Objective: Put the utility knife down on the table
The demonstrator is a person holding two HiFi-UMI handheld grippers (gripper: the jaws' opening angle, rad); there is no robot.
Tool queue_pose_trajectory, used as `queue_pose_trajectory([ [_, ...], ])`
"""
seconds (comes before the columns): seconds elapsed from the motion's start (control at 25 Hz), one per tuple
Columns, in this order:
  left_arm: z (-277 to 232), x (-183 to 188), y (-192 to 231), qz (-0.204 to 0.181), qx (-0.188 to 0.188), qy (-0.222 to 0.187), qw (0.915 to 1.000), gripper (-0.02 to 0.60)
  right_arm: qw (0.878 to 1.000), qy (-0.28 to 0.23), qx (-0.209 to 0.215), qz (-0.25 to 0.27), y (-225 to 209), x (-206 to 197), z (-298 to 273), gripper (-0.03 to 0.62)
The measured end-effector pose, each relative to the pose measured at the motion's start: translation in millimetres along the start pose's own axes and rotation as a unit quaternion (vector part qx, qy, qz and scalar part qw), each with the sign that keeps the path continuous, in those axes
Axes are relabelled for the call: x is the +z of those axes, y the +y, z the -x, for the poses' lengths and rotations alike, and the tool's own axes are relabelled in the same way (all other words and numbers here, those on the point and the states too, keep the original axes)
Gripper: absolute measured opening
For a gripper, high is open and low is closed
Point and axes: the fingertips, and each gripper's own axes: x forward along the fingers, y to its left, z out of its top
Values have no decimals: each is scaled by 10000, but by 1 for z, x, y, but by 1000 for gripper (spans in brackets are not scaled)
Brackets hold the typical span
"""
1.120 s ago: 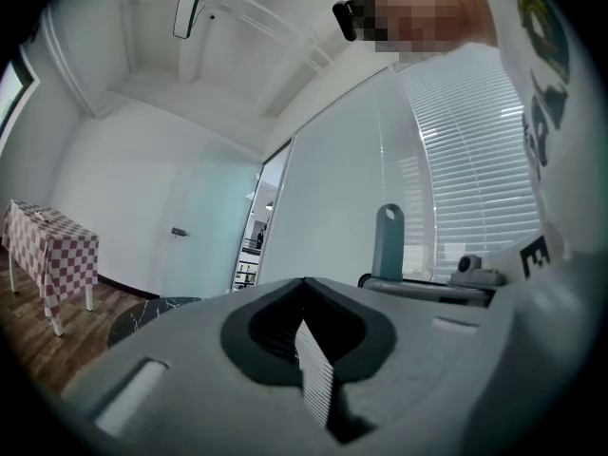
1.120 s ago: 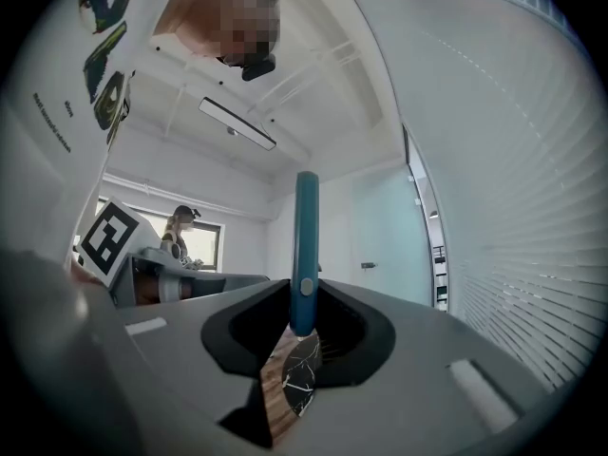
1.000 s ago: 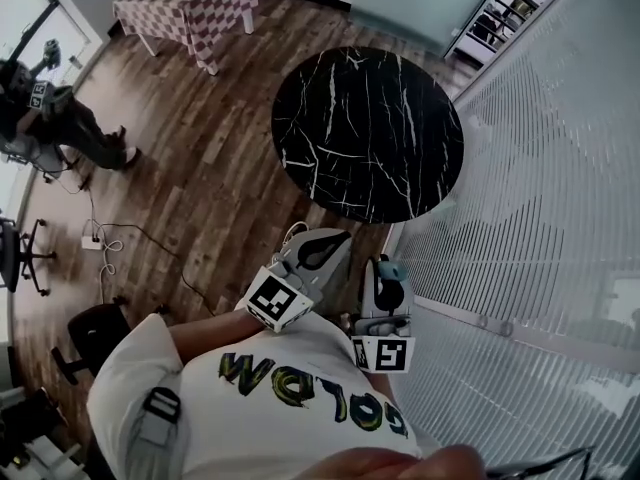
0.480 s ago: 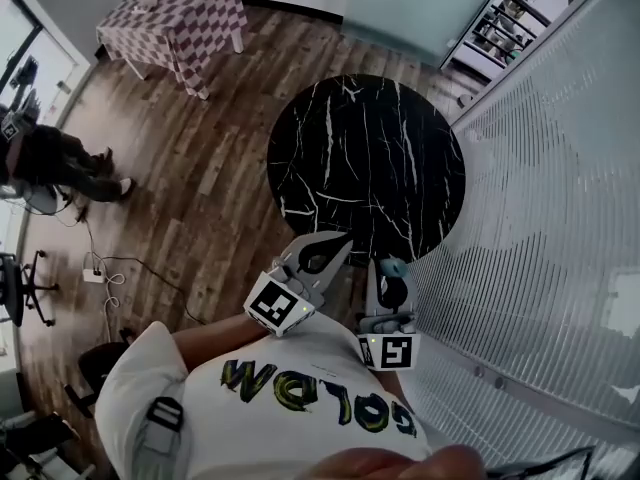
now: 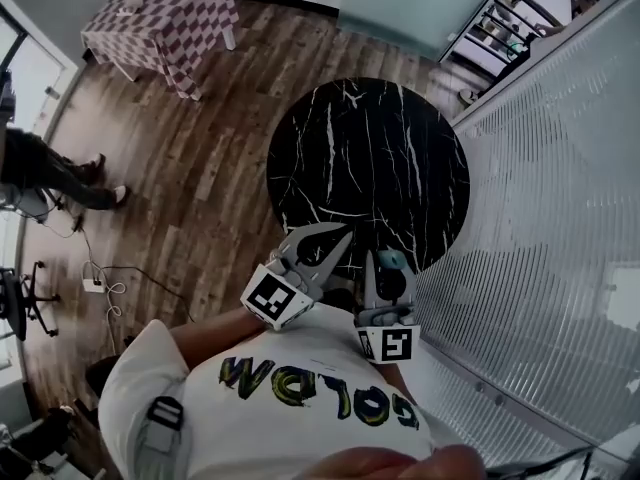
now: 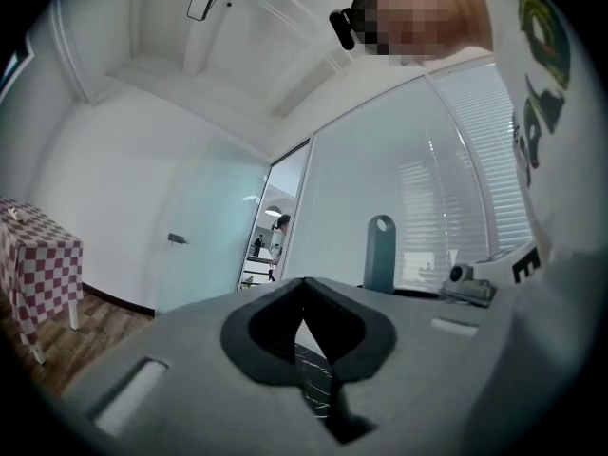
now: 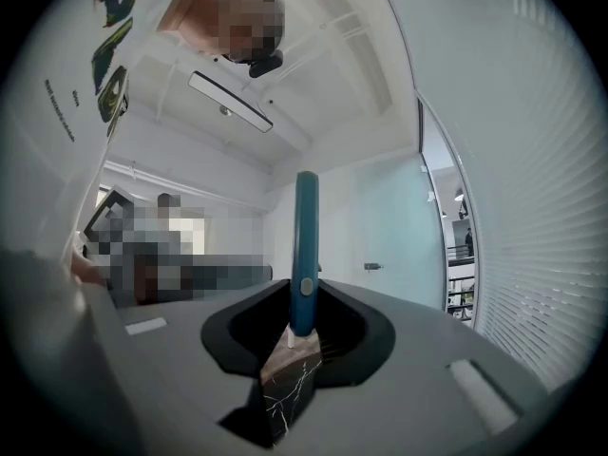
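A teal utility knife (image 7: pixel 305 255) stands upright between the pads of my right gripper (image 7: pixel 302 335), which is shut on it. In the head view that right gripper (image 5: pixel 386 266) is held close to my body at the near edge of the round black marble table (image 5: pixel 370 158), and the knife's teal top (image 5: pixel 392 261) shows above it. My left gripper (image 5: pixel 335 240) is beside it on the left, also at the table's near edge, with its jaws together and nothing held. From the left gripper (image 6: pixel 306 335) view, the knife (image 6: pixel 380 253) rises at the right.
Wooden floor surrounds the table. A table with a checked cloth (image 5: pixel 160 23) stands far left. A glass wall with blinds (image 5: pixel 560 228) runs along the right, with shelves (image 5: pixel 500 38) at its far end. A person (image 5: pixel 40 168), an office chair (image 5: pixel 20 298) and floor cables (image 5: pixel 100 268) are at the left.
Both grippers have moved forward with me to the black table's near edge. The knife stays upright in the right gripper, and the left stays shut.
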Motion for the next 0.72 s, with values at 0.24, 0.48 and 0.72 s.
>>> queue_pose_trajectory([
  [0.24,-20,-13,13,243,91,141,9996,2,10000,60,-9,6,-18,-7,-13,69],
  [0.48,-45,-9,8,264,168,107,9995,2,9999,100,80,-66,-46,-5,-15,69],
  [0.72,-69,-10,1,275,91,158,9995,2,9997,125,-38,-186,-74,-6,-13,69],
])
